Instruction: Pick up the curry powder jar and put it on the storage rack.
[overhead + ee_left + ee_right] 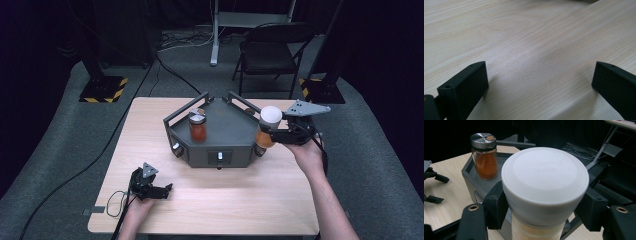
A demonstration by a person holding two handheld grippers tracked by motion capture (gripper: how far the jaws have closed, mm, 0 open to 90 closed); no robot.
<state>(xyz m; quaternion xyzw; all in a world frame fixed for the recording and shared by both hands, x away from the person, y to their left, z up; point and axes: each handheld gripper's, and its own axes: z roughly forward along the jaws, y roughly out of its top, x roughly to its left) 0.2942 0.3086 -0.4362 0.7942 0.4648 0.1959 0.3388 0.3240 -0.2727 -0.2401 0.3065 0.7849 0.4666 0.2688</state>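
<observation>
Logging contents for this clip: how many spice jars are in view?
2. One jar with a metal lid stands on the grey tray. One white-lidded jar is clamped in the right hand-held gripper at the tray's right edge. None other visible.

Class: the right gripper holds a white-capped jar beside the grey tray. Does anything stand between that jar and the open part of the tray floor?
Only the tray's low rim. The white-capped jar, clamped in the right gripper, hangs at the tray's right edge. The spice jar stands on the tray's far left, off that path.

Spice jar [197,126] on tray [230,132]
</observation>
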